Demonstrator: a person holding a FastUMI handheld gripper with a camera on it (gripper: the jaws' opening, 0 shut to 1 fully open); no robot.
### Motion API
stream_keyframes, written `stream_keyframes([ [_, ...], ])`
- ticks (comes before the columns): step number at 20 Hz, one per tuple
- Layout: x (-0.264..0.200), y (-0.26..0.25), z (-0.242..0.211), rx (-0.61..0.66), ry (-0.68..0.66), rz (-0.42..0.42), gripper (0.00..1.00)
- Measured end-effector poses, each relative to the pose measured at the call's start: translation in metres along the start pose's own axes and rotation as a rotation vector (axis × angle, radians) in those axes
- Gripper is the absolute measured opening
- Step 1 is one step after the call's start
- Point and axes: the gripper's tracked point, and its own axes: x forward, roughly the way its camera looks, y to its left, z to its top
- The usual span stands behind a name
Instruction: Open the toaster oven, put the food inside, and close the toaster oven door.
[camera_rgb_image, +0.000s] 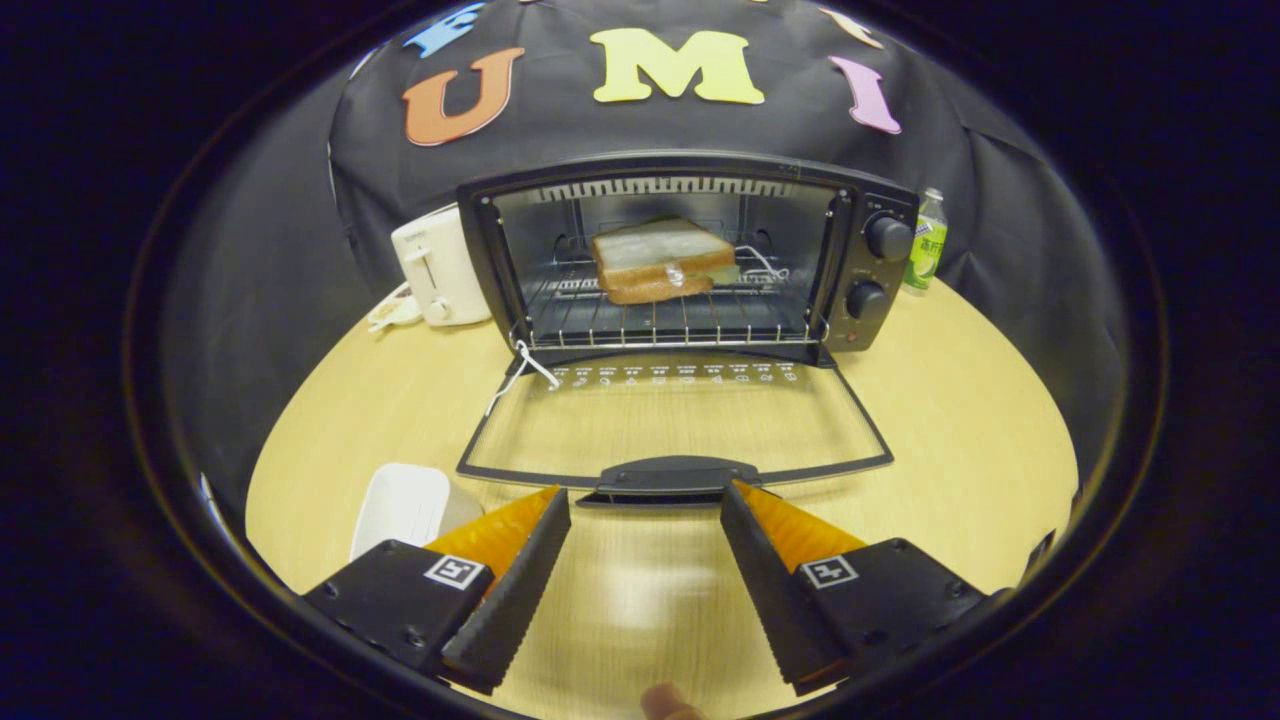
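Note:
The black toaster oven (870, 270) stands at the back of the round wooden table with its glass door (675, 420) folded down flat toward me. On its wire rack lies the food, a wrapped sandwich of bread slices (658, 258). The door's dark handle (672, 477) sits just ahead of my fingertips, centred between them. My gripper (645, 498) is open, nothing between its fingers, hovering above the table just short of the handle.
A white pop-up toaster (437, 268) stands left of the oven, a green-labelled bottle (926, 242) to its right. A white dish (402, 505) lies on the table (960, 420) beside my left finger. A white string (520, 372) hangs at the door's left hinge.

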Motion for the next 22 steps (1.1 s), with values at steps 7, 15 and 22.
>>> stream_keyframes([
  [7, 0.013, -0.008, -0.015, 0.059, 0.050, -0.054, 1.00],
  [15, 0.004, -0.004, -0.002, 0.069, 0.013, -0.056, 0.99],
  [22, -0.011, 0.001, 0.019, 0.074, -0.085, -0.049, 0.98],
])
